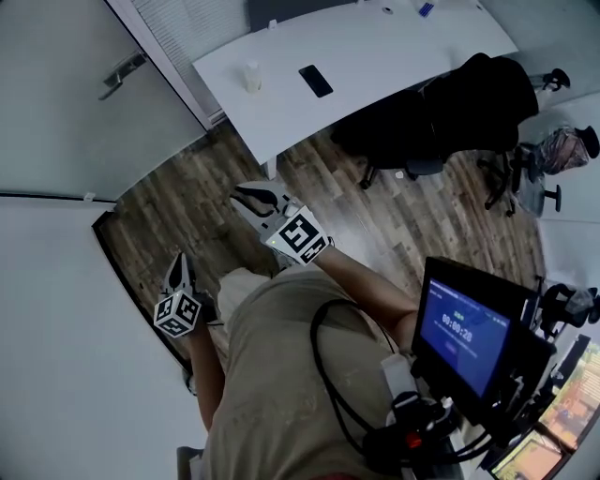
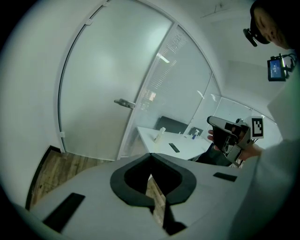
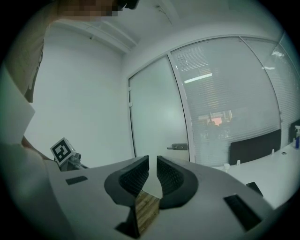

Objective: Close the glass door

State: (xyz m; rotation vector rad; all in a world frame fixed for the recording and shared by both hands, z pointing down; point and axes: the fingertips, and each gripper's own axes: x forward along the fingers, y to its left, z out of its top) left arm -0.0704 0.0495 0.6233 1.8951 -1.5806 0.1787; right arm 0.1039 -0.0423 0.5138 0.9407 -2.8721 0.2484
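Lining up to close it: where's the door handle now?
Head view, upper left: the door handle sits on the frosted glass door, left of the white table.

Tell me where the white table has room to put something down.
The white table is bare right of the phone, up to its corner. The gap between phone and bottle is narrow; small items crowd the far edge.

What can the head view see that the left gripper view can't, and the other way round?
Only the head view shows the left gripper from outside, with its marker cube, and the black cables at the person's waist. Only the left gripper view shows the top of the glass door. Both show the door handle, the white table, the black phone on it and the right gripper.
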